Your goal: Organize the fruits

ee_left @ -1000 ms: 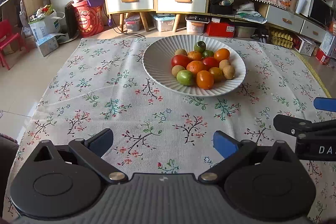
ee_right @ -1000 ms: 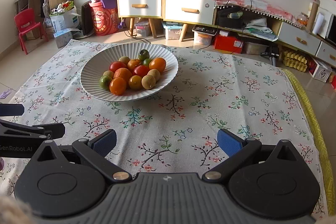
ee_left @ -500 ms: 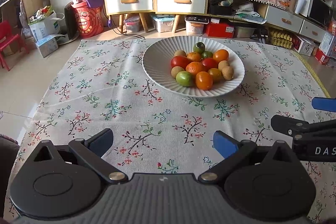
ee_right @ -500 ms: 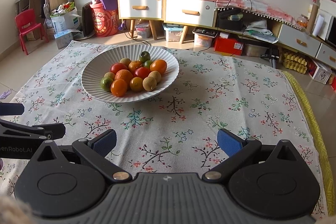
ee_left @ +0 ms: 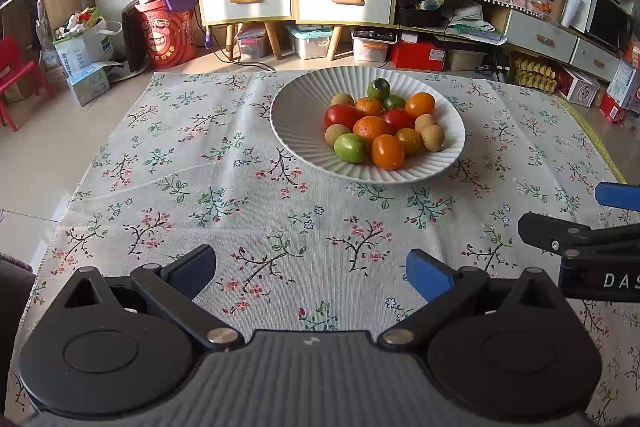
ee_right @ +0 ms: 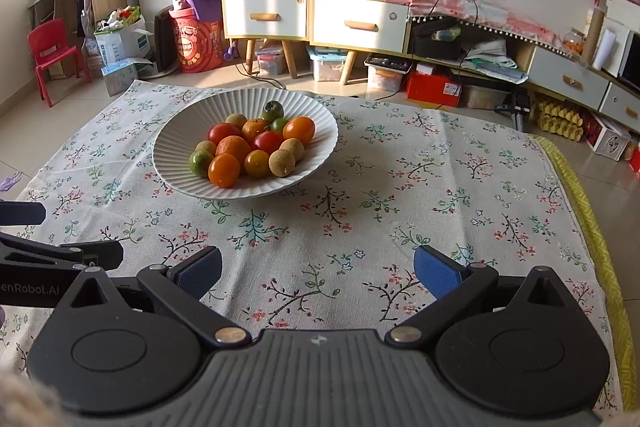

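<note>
Resting all together in the white ribbed plate, the fruits make one heap: oranges, red tomatoes, green limes and small tan ones, touching each other and sloped toward the plate's right side, with its left half bare. The plate sits on the flowered tablecloth toward the far edge, somewhat right of the middle as the left wrist camera shows it; no fruit lies loose on the cloth. That suits a bowl someone has gathered everything into, and it equally suits a mixed pile waiting to be sorted out by kind, so I can't tell which.

The left gripper is held low over the near edge of the cloth, its blue pads spread wide with nothing between them. The right gripper hangs just beside it, near the same edge, likewise gaping and empty. Both point toward the plate but are well apart from it, which I read as a neutral, ready pose: jaws wide enough to take a round fruit, and both held back where each camera sees the whole heap.

Round fruit piled like this would likely roll if one underneath is pulled.
</note>
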The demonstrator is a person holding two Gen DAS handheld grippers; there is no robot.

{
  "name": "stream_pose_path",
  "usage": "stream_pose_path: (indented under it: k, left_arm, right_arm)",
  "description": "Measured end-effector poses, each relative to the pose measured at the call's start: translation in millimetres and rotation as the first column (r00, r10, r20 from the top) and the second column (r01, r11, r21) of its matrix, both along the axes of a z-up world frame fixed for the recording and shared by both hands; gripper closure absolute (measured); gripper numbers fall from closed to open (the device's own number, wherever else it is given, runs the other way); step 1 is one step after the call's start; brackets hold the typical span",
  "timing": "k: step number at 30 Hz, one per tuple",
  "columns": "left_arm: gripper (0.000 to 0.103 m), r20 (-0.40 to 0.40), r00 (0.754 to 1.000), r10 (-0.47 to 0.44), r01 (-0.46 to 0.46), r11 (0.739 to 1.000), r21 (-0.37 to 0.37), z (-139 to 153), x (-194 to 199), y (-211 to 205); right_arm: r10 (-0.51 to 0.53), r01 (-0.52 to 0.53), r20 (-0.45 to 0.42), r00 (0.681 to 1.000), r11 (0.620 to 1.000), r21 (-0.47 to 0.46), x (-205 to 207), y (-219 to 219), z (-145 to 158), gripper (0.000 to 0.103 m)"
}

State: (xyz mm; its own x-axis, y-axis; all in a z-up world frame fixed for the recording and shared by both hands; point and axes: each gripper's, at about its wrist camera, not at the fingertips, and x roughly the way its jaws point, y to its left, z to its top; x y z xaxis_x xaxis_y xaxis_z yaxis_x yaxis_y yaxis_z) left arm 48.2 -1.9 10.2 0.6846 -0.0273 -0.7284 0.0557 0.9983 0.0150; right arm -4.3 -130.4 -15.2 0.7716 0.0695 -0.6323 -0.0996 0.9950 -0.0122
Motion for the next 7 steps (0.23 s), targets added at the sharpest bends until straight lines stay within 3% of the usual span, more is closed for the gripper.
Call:
stream_pose_path:
  k: [7]
  left_arm:
    - [0.002,-0.002,1.000,0.002,-0.002,1.000,-0.001,0.0,0.7,0.1]
  right_arm:
    - [-0.001,0.001,0.009,1.000,1.000,0.001,-0.7,0.2,1.3,0.001]
